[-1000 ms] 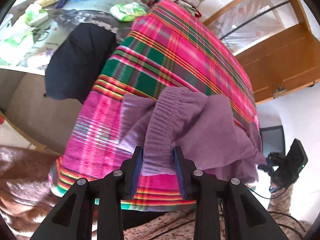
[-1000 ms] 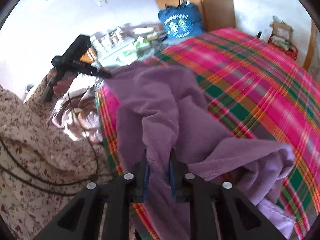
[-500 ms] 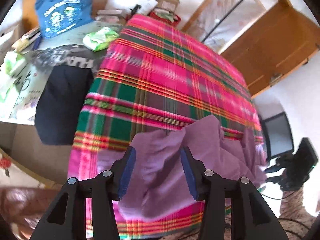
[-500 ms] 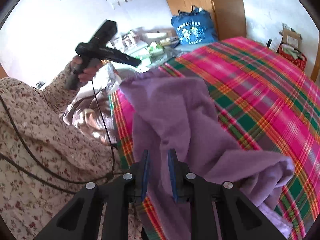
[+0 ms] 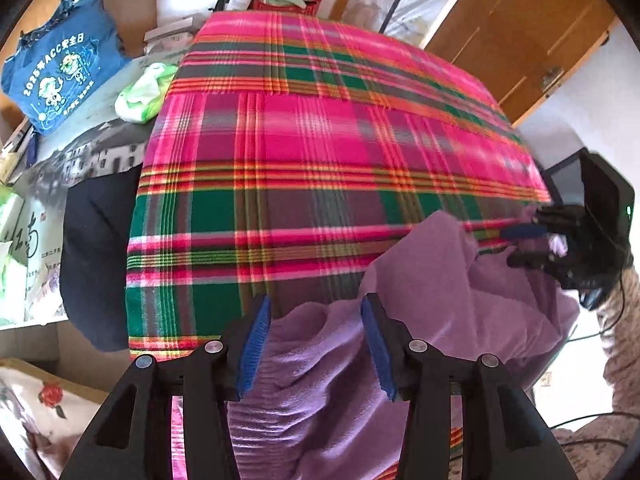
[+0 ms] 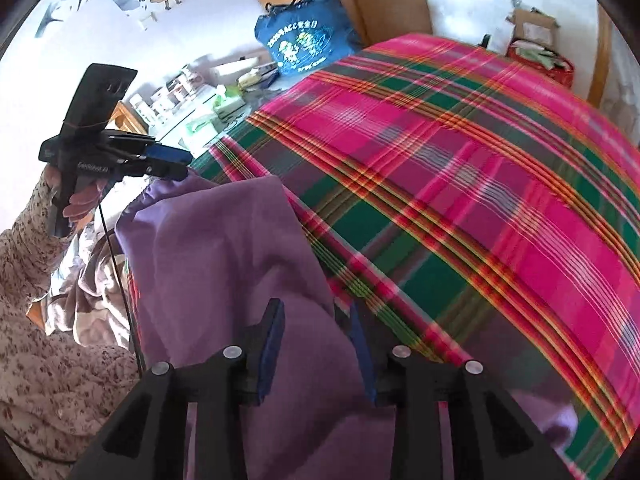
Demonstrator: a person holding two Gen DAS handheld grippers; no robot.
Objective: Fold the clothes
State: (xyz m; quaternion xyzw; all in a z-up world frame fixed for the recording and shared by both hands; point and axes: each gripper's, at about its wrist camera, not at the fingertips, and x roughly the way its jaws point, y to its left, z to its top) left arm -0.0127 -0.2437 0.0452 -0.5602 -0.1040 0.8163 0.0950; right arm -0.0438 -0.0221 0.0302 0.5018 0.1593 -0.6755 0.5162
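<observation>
Now the left gripper is let go and the right gripper is opening over the purple cloth, so its bunched edge at 6 o'clock on the bright blanket could slide off.

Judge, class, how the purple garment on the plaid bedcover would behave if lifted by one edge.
The purple garment lies in soft folds, so it would probably droop. Its fleecy-looking surface likely grips pads. It seems light, since it lies loosely bunched on the plaid bedcover.

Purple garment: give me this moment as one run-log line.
purple garment crumpled on plaid blanket's near edge | left gripper open, above it | right gripper opening, cloth between jaws
</observation>
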